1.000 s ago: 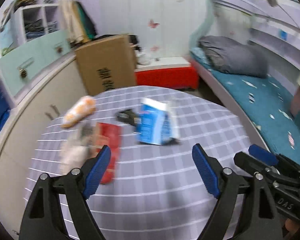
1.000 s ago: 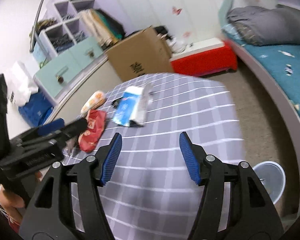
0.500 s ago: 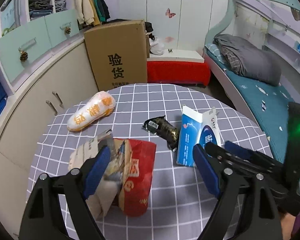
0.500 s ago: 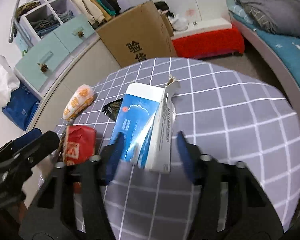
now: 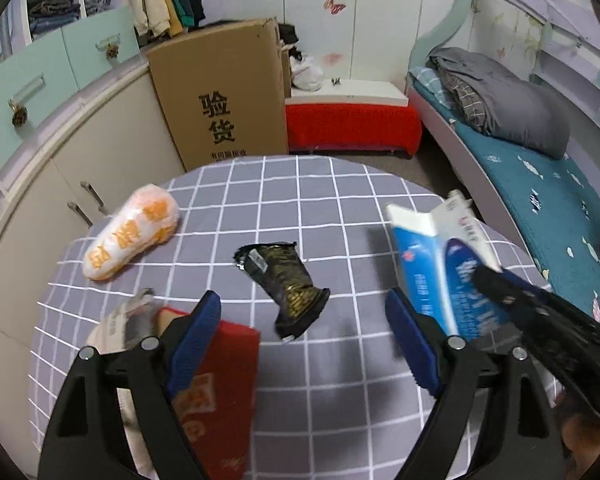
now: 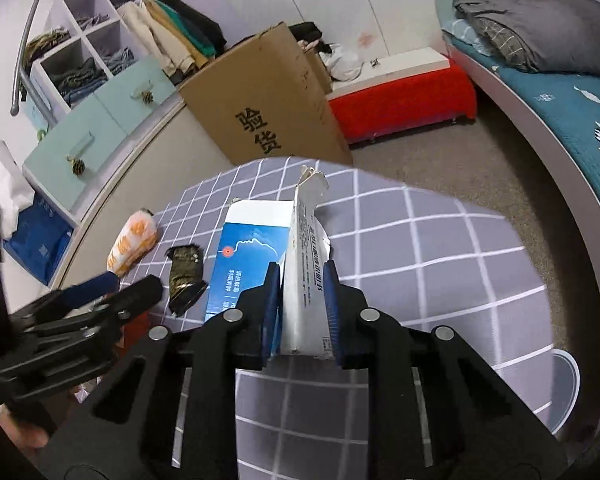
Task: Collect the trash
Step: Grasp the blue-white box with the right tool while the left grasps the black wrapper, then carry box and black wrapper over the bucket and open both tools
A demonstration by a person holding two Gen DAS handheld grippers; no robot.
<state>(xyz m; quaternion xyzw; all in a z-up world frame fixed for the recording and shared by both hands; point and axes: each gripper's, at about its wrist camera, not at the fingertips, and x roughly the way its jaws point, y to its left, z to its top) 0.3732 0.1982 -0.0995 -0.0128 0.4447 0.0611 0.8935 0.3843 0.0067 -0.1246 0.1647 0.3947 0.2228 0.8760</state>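
A blue and white carton (image 6: 300, 256) lies on the round checked table (image 6: 440, 248); my right gripper (image 6: 300, 312) is shut on its near end. In the left wrist view the carton (image 5: 424, 256) is at the right, with the right gripper (image 5: 496, 280) on it. My left gripper (image 5: 304, 332) is open and empty above the table, over a red packet (image 5: 220, 392) and just short of a black wrapper (image 5: 288, 280). An orange and white bag (image 5: 132, 236) lies at far left. A crumpled paper wrapper (image 5: 120, 324) sits beside the red packet.
A white bin (image 6: 564, 384) stands on the floor to the right of the table. A cardboard box (image 5: 224, 96), a red bench (image 5: 352, 124) and cabinets (image 5: 60, 152) stand behind the table. A bed (image 5: 540, 184) runs along the right.
My right gripper has closed on the carton's near end. My left gripper has moved forward toward the black wrapper and stays open.
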